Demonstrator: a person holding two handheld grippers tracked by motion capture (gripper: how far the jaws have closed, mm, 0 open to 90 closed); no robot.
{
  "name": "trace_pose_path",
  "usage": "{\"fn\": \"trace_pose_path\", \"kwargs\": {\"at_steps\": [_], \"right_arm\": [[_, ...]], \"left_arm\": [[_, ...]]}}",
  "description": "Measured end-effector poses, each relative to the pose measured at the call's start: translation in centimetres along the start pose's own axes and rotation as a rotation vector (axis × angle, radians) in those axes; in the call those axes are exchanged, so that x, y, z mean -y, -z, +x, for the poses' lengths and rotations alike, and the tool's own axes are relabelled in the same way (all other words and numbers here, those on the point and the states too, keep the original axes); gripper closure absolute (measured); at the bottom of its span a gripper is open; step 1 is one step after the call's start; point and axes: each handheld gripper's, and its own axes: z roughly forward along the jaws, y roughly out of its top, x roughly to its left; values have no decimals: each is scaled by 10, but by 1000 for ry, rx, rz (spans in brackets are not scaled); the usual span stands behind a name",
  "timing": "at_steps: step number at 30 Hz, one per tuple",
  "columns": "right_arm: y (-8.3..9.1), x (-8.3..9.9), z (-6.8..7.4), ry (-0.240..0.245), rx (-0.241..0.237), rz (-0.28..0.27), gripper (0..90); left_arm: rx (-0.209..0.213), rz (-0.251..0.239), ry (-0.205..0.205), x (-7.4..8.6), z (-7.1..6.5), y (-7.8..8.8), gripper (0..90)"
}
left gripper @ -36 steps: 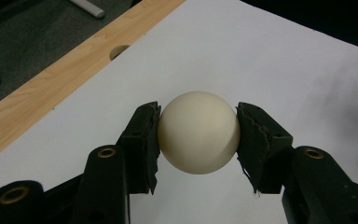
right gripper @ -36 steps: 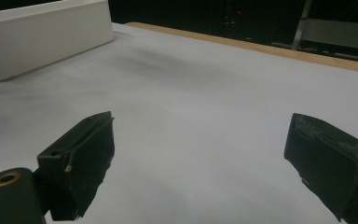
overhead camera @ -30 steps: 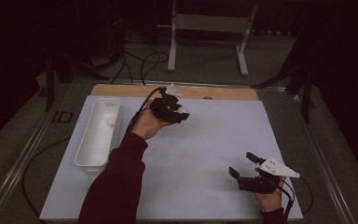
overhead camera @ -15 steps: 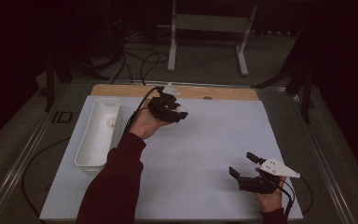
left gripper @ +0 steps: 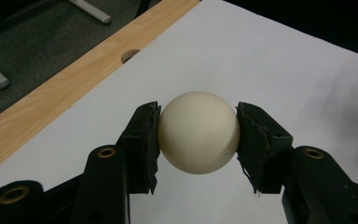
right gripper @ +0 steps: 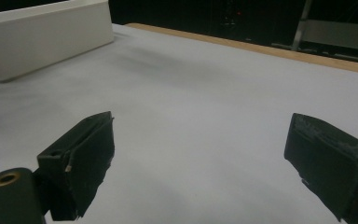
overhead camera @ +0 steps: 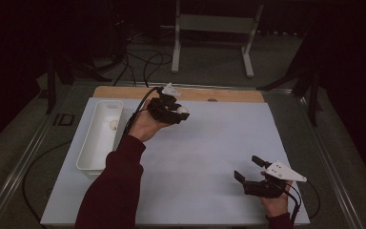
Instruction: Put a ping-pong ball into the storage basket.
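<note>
- Both pads of the left gripper point(left gripper: 198, 135) press on the sides of a cream ball point(left gripper: 198, 132), holding it clear above the white sheet point(left gripper: 270, 60).
- Wide apart stand the jaws of the right gripper point(right gripper: 200, 163), with nothing between them, low over the same sheet.
- From the high view, the left gripper point(overhead camera: 180, 114) carries the ball point(overhead camera: 183, 110) near the far edge of the table, just right of a white tray point(overhead camera: 88, 152).
- Inside that tray lies another small pale ball point(overhead camera: 114, 125).
- Well apart, the right gripper point(overhead camera: 249, 168) sits at the near right corner.
- A wooden strip point(overhead camera: 228, 95) runs along the far edge.
</note>
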Motion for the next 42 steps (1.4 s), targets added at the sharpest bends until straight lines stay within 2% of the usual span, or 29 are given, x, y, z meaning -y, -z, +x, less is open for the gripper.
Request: {"fn": "trace_pose_path", "kwargs": {"at_steps": [42], "right_arm": [[-1,0,0,3,-3,2,81]], "left_arm": [[-23,-13,-10,0,9,23,516]]}}
